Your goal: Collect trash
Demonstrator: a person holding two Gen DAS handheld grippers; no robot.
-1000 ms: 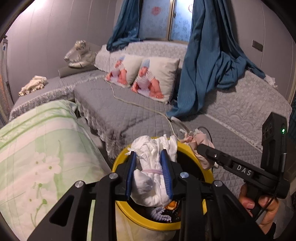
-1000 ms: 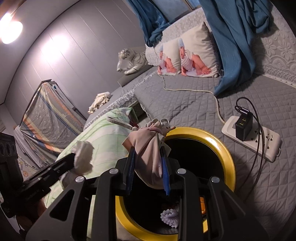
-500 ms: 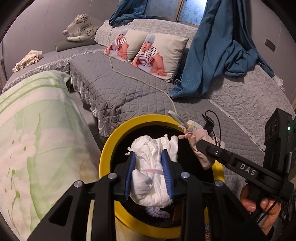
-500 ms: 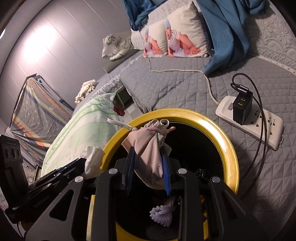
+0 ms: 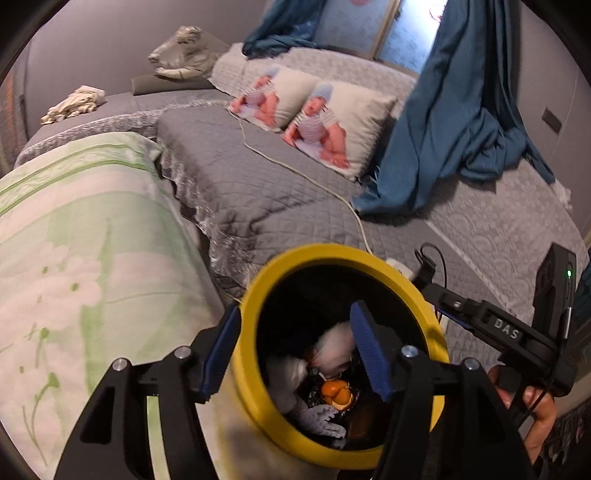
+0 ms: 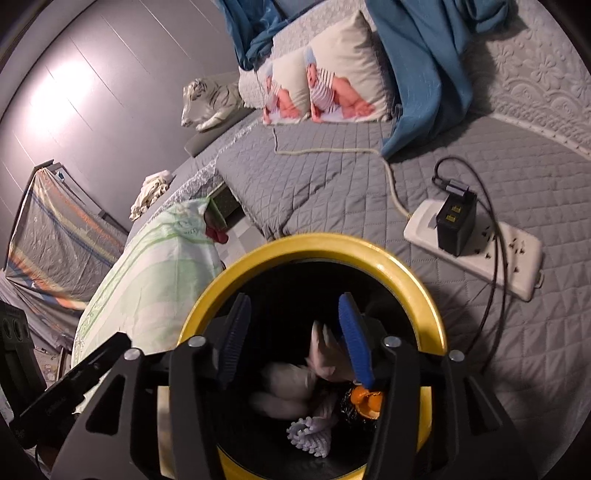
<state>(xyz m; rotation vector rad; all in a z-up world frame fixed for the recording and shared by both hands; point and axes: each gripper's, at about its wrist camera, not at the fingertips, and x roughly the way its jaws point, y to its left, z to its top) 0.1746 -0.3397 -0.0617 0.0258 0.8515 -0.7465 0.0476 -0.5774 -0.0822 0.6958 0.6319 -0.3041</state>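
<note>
The white wad and pink cloth are dropping from my opening, now-empty left tool and right tool into the yellow bin, both soft, light, pinchable anywhere.

Left gripper jaws opening over yellow-rimmed bin, nothing between them; white diaper, orange peel inside

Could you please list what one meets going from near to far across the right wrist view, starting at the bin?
Yellow-rimmed round trash bin → grey quilted bedspread → two baby-print cushions → blue draped curtain.
</note>
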